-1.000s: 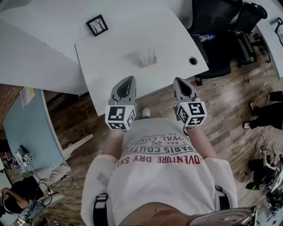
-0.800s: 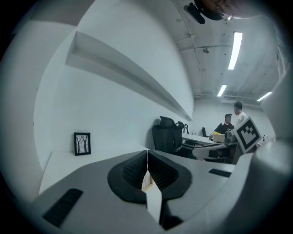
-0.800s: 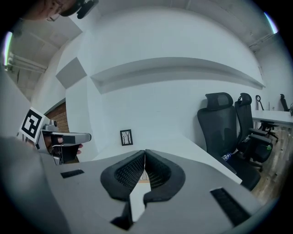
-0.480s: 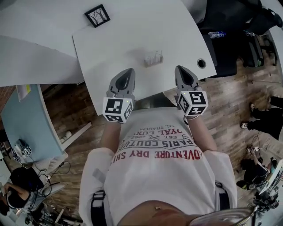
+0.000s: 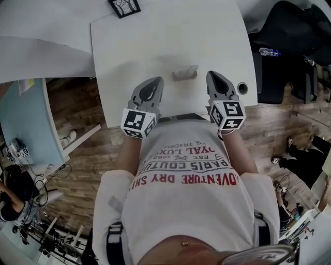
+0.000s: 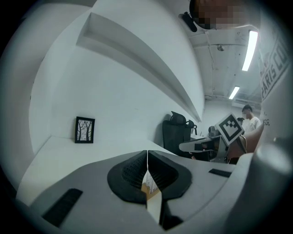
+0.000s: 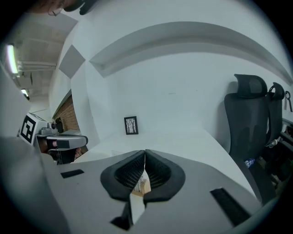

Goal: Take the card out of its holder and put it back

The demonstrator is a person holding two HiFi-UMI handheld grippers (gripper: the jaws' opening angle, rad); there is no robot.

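Observation:
The card holder (image 5: 185, 73) is a small clear stand on a wooden base with a card in it, near the front edge of the white table (image 5: 155, 41). It stands between my two grippers and touches neither. My left gripper (image 5: 154, 81) is to its left, shut with nothing in it. My right gripper (image 5: 212, 75) is to its right, also shut and empty. In the left gripper view the holder (image 6: 150, 185) peeks through the gap under the closed jaws. The right gripper view shows the holder (image 7: 142, 185) the same way.
A small black picture frame (image 5: 124, 6) stands at the table's far side, also in view as the frame (image 6: 84, 130) and the frame (image 7: 131, 125). A cable hole (image 5: 242, 88) sits at the table's right corner. Black office chairs (image 5: 289, 46) and a water bottle (image 5: 269, 52) are to the right.
The view has shifted toward the table. Both grippers have come forward over the table's front edge, and the holder now lies between them instead of beyond them. Jaws stay shut.

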